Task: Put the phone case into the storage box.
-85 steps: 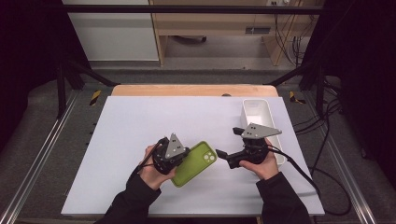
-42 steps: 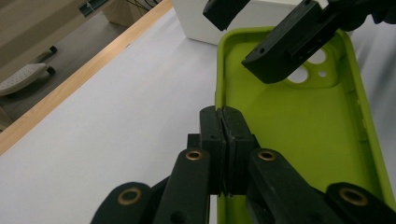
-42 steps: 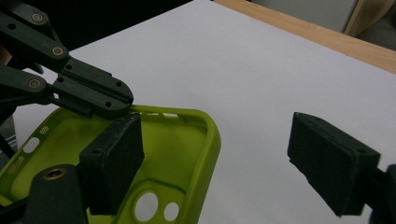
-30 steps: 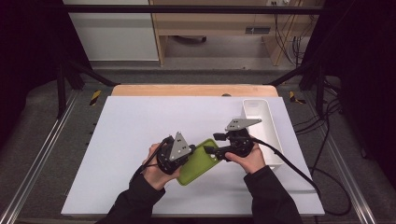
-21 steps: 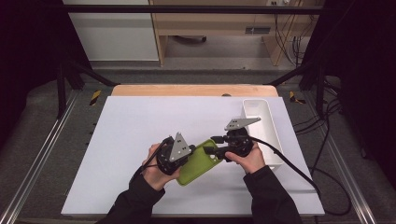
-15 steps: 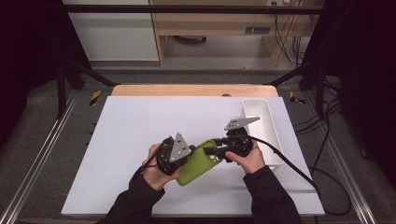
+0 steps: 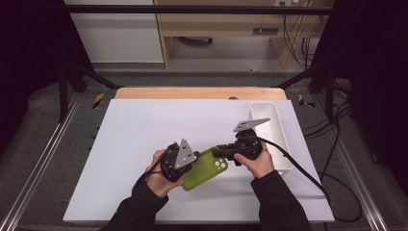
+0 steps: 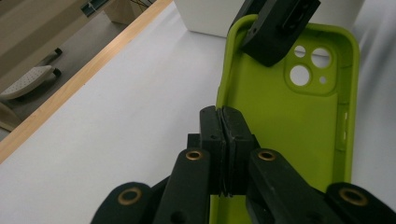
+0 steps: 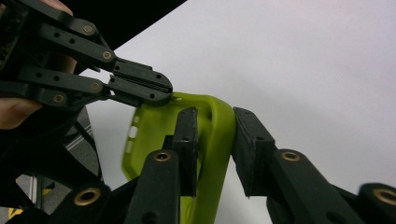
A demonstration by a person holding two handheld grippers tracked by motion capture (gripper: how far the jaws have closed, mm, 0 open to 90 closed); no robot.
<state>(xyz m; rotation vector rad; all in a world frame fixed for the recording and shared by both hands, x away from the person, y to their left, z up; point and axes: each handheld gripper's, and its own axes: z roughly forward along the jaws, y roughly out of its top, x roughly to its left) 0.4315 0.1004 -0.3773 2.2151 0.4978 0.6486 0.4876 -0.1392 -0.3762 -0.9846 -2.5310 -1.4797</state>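
Green phone case (image 7: 206, 169) hangs above the white counter (image 7: 139, 134), left of a white tray (image 7: 284, 144). Left gripper (image 8: 223, 140) pinches its edge with jaws shut; right gripper (image 9: 212, 140), jaws part-open, straddles its camera end.

High view is looking forward and down over the desk (image 7: 144, 125); both gripper views are riding close, sharing the green phone case (image 8: 289, 126).

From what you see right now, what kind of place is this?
Probably a lab workstation for recording handling work. A white table stands inside a metal frame, cables trail over the floor, and hand-held grippers work a green phone case.
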